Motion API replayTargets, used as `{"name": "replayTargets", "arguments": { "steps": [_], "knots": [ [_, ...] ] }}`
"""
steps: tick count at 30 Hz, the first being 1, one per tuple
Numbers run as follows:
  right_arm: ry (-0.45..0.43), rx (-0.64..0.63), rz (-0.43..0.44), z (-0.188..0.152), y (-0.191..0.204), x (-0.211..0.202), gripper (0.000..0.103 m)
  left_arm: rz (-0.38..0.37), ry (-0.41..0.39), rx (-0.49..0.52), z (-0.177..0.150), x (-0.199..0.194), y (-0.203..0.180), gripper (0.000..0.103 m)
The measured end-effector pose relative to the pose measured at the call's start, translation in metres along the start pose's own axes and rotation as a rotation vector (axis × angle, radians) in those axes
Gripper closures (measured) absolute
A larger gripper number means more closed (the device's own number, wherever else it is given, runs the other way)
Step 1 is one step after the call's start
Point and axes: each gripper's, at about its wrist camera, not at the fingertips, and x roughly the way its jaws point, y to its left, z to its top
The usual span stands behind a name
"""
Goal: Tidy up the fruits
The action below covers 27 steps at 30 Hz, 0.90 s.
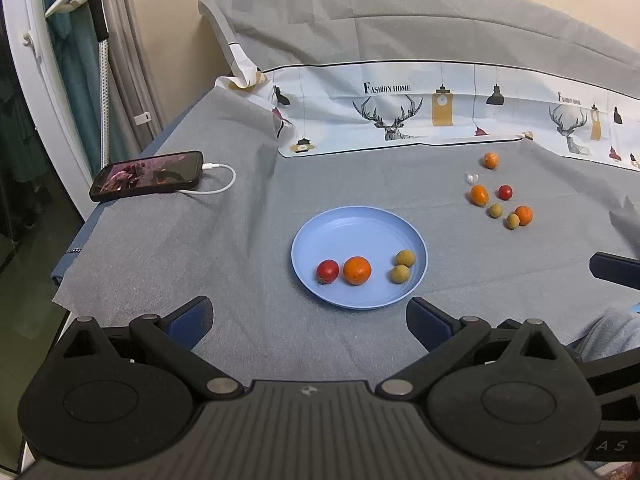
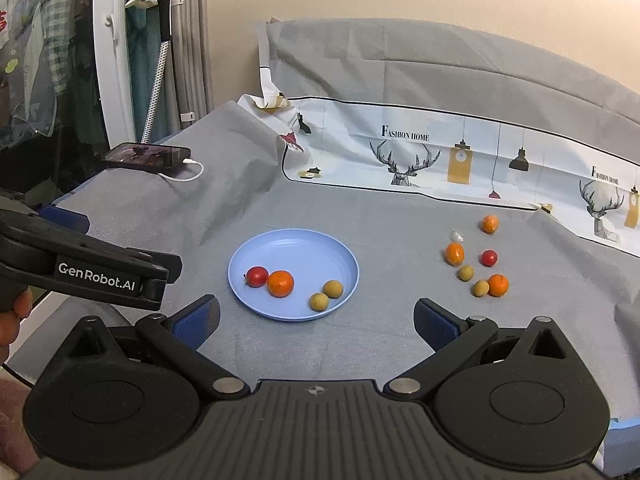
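Item: blue plate [image 1: 308, 232], set near the middle of a grey cloth [image 1: 160, 240] over a desk. Contents, four fruits: one red fruit [image 1: 327, 271] touching one orange citrus [image 1: 357, 270]; two tan-green round fruits [image 1: 405, 258] touching each other, apart from the first pair.

Loose fruits, on the cloth well to the right of the plate: three orange citrus, the farthest [image 1: 491, 160] set apart from the rest; one small red fruit [image 1: 505, 192]; two tan-green fruits [image 1: 495, 211]; one small clear-white object [image 1: 471, 178], kind not determinable.

Left hand-held gripper [image 1: 308, 320]: fingers spread wide, nothing between them, held above the cloth just short of the plate's near rim. Right hand-held gripper [image 2: 316, 322]: fingers likewise spread wide and empty, above the cloth between the plate and the loose fruits, nearer the camera than both.

Right wrist view only: left hand-held gripper seen from its side at the left edge, marked "GenRobot.AI", with part of the person's hand [image 2: 16, 312] on its grip. Left wrist view only: a dark blue fingertip of the right hand-held gripper at the right edge.

Surroundings: smartphone [image 1: 148, 175], screen lit, white charging cable [image 1: 224, 178] plugged in, at the cloth's far left; printed sheet [image 1: 400, 112] with stags and lamps, lettered "FASHION HOME", behind the fruits; garment steamer [image 2: 160, 20] and hanging clothes at left.
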Motion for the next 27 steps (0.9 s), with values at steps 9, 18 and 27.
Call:
{"name": "replayTargets", "arguments": {
  "steps": [9,18,27],
  "knots": [
    [0.008,-0.016,0.005,0.000,0.003,0.002,0.001,-0.003,0.001,-0.003,0.000,0.001,0.001,0.000],
    [0.019,-0.017,0.008,0.001,0.002,0.005,0.001,-0.006,0.012,-0.002,0.000,0.006,0.001,0.000],
    [0.038,-0.018,0.014,0.000,0.002,0.012,0.001,-0.010,0.029,0.002,0.000,0.014,0.003,0.000]
  ]
}}
